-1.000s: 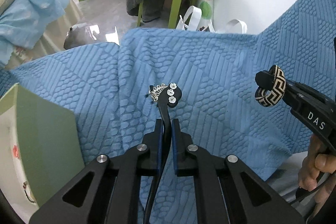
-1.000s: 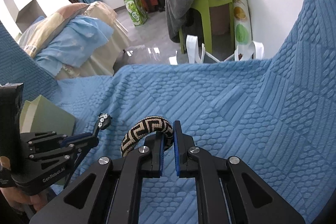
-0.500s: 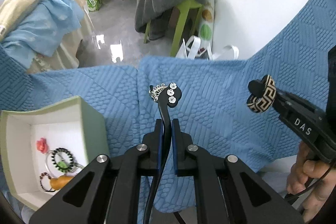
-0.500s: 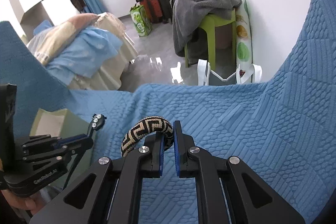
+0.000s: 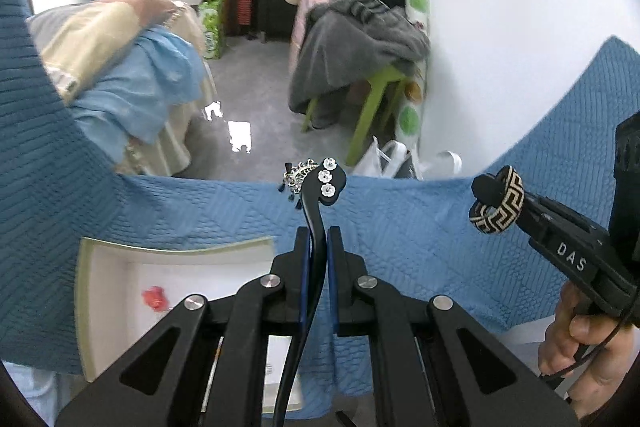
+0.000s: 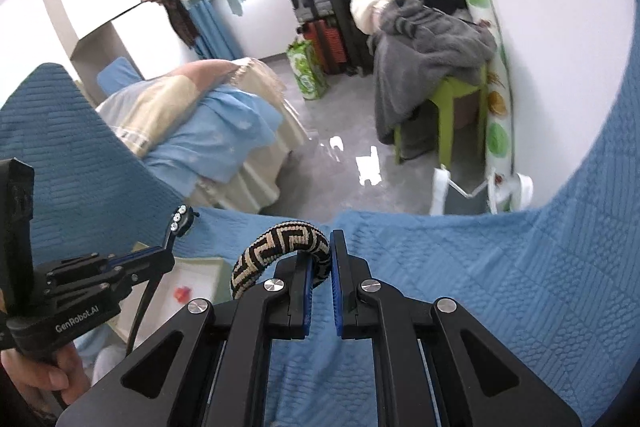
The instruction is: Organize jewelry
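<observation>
While each tool clamps its piece, left tool black flower-studded hairpin, right tool black-and-tan woven bangle.

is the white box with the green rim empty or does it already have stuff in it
Not empty. The lidless white box with the green rim holds a small red piece; the left tool hides the rest.
</observation>
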Demonstrator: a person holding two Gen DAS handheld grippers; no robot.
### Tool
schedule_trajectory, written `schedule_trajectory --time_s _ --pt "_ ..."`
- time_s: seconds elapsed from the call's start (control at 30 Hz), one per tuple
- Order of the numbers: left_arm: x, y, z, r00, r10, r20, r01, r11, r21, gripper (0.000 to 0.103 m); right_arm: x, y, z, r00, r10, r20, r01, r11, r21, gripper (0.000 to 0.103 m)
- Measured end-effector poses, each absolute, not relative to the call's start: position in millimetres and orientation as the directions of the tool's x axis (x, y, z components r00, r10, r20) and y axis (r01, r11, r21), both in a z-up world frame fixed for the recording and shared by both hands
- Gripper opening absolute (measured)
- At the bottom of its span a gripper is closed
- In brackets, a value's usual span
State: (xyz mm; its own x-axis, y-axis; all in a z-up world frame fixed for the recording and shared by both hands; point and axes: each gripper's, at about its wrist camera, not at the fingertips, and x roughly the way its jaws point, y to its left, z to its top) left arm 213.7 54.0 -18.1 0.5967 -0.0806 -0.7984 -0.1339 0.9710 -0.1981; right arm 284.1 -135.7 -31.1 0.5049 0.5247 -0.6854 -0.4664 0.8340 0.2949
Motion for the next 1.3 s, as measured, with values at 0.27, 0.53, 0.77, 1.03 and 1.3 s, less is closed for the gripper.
schedule_trajectory --time_s 0.27,0.53,0.77,1.03,1.3 --pt "186 109 -24 0.610 -0.050 -0.791 -0.212 0.951 -0.224 0.008 258 -63 -29 0.436 0.594 -0.676 -0.564 0.765 0.309 0.007" --pt "167 151 -72 0.568 -0.072 -0.820 -0.279 0.920 -0.274 0.008 228 -4 -79 0.333 0.579 -0.744 -0.609 0.735 0.300 0.007" --pt "158 169 -113 0.525 -0.106 -0.844 -0.308 0.901 -0.305 0.008 208 23 -118 0.281 0.524 -0.804 -0.624 0.736 0.262 0.008" --pt "156 170 -118 0.514 -0.131 -0.848 -0.271 0.913 -0.305 0.026 208 31 -134 0.262 0.477 -0.839 -0.599 0.762 0.247 0.028" --pt "140 182 -83 0.570 -0.068 -0.819 -0.277 0.922 -0.270 0.061 207 18 -104 0.308 0.507 -0.805 -0.595 0.763 0.252 0.045"
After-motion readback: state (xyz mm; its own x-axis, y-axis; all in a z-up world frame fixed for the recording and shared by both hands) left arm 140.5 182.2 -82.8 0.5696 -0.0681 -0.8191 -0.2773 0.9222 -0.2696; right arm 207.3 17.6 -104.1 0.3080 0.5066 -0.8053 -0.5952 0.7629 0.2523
